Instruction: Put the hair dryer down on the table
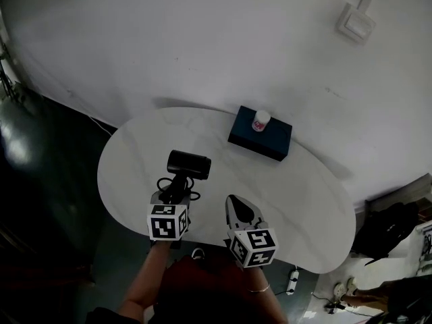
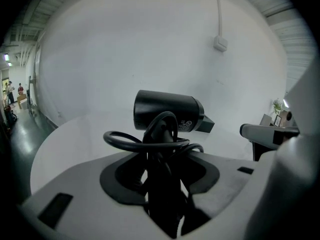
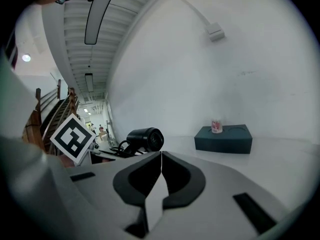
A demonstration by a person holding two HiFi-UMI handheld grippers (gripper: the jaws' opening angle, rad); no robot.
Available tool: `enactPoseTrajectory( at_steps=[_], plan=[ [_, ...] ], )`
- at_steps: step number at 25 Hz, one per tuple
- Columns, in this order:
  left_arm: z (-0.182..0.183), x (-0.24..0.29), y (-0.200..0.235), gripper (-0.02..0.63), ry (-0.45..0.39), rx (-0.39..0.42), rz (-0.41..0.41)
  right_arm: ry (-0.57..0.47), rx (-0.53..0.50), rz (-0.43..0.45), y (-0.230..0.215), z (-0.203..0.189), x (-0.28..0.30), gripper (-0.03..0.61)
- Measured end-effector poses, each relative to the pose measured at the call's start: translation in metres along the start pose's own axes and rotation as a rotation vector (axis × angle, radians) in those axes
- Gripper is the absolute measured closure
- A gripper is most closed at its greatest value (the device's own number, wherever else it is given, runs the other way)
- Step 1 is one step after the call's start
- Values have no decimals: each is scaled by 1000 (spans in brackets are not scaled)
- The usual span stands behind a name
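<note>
The black hair dryer (image 1: 189, 163) is over the left part of the round white table (image 1: 297, 201), barrel crosswise and handle towards me. My left gripper (image 1: 174, 189) is shut on its handle, with the black cord (image 2: 145, 140) looped around the handle just above the jaws. In the left gripper view the hair dryer (image 2: 167, 112) rises straight out of my left gripper (image 2: 162, 184). Whether it touches the tabletop I cannot tell. My right gripper (image 1: 237, 208) hovers at the table's near edge, shut and empty. In the right gripper view the right gripper (image 3: 161, 156) has its jaws pressed together, and the hair dryer (image 3: 146, 139) is to its left.
A dark flat box (image 1: 260, 135) lies at the table's far side with a small white cup (image 1: 260, 120) on top. A white wall with a socket box (image 1: 356, 23) stands behind. Cables and a power strip (image 1: 291, 281) lie on the floor at lower right.
</note>
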State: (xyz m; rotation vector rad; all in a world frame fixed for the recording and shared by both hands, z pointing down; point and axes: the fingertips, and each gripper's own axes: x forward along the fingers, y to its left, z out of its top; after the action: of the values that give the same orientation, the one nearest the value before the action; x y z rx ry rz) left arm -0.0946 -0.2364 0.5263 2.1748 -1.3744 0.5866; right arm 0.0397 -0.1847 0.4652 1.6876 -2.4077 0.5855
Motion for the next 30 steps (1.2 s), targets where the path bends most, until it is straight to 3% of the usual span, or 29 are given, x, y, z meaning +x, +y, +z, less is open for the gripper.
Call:
enactPoseTrajectory(
  at_steps=[17, 30],
  plan=[
    [2, 99, 15, 411, 143, 10, 68, 82, 3, 65, -54, 6, 62, 563],
    [-6, 128, 22, 411, 219, 6, 86, 127, 41, 72, -77, -3, 85, 563]
  ],
)
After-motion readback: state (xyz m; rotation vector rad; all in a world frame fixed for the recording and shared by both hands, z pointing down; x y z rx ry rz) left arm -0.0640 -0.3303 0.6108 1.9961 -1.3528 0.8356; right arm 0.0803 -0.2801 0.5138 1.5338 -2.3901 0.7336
